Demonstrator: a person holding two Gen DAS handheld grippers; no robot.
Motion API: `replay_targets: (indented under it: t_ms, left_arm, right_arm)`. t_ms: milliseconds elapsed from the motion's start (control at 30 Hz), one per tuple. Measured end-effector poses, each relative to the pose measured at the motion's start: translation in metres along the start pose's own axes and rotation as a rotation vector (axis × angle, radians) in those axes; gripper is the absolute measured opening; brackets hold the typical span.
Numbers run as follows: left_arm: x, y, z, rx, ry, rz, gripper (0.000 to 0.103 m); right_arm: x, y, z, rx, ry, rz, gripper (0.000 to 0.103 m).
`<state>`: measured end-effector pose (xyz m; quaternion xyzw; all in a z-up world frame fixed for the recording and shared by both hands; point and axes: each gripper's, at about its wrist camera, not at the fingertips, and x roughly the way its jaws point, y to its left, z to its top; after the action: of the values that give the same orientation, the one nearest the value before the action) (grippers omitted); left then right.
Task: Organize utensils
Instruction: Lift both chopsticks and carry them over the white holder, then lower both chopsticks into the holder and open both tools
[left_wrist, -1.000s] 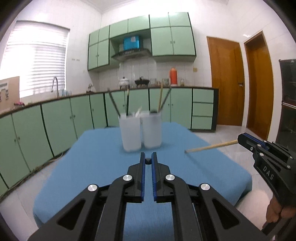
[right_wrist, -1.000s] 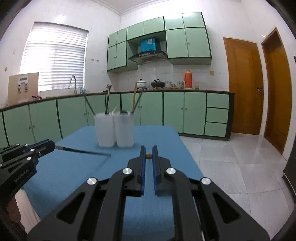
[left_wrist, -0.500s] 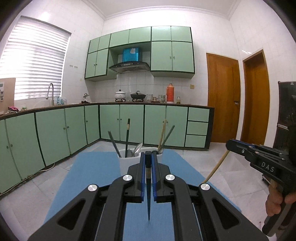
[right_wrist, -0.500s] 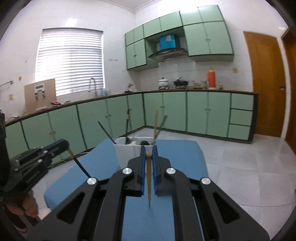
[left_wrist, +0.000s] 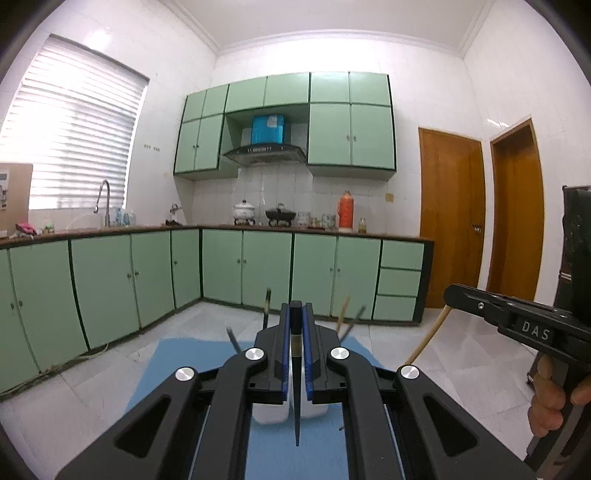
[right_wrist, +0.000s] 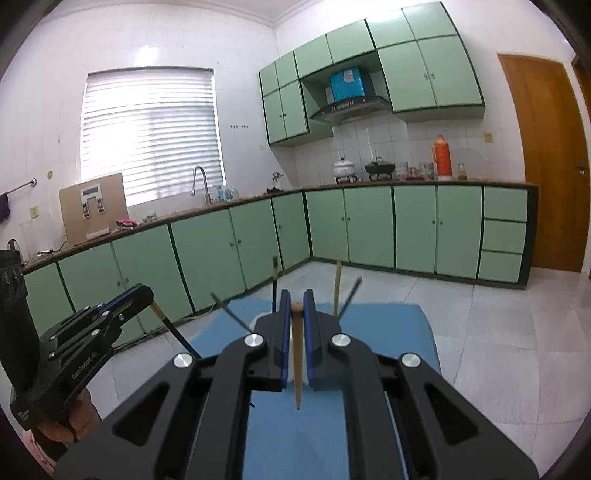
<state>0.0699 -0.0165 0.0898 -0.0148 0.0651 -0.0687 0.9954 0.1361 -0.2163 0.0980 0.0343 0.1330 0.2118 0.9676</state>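
Note:
My left gripper is shut on a black chopstick that hangs tip-down toward me; it also shows in the right wrist view. My right gripper is shut on a wooden chopstick, also tip-down; it also shows in the left wrist view. Two white utensil cups stand on the blue table, mostly hidden behind my fingers. Several chopsticks stick up from them. Both grippers are held above the cups.
Green kitchen cabinets run along the far walls with a sink and pots on the counter. Tiled floor surrounds the table. Wooden doors are at the right.
Both grippers rose and tilted upward, turning the held chopsticks from lying level to hanging tip-down. The cups dropped lower in both views, behind the fingers.

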Motion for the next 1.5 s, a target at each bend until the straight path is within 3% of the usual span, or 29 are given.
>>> replay_targets:
  t_ms: [300,500,1000,1500]
  left_arm:
    - [0.024,0.003,0.054,0.020,-0.144,0.039,0.006]
    - [0.052,0.007,0.080,0.048,-0.199,0.064,0.006]
    - [0.150,0.030,0.044,0.039,-0.037,0.094,0.006]
    - [0.197,0.041,0.001,0.031,0.087,0.105,0.006]
  right_arm:
    - [0.011,0.006,0.063,-0.060,-0.114,-0.031,0.006]
    - [0.042,-0.002,0.082,-0.084,-0.109,-0.061,0.006]
    - [0.154,-0.028,0.055,-0.025,0.053,-0.076,0.006]
    - [0.201,-0.016,0.016,-0.062,0.133,-0.098,0.006]
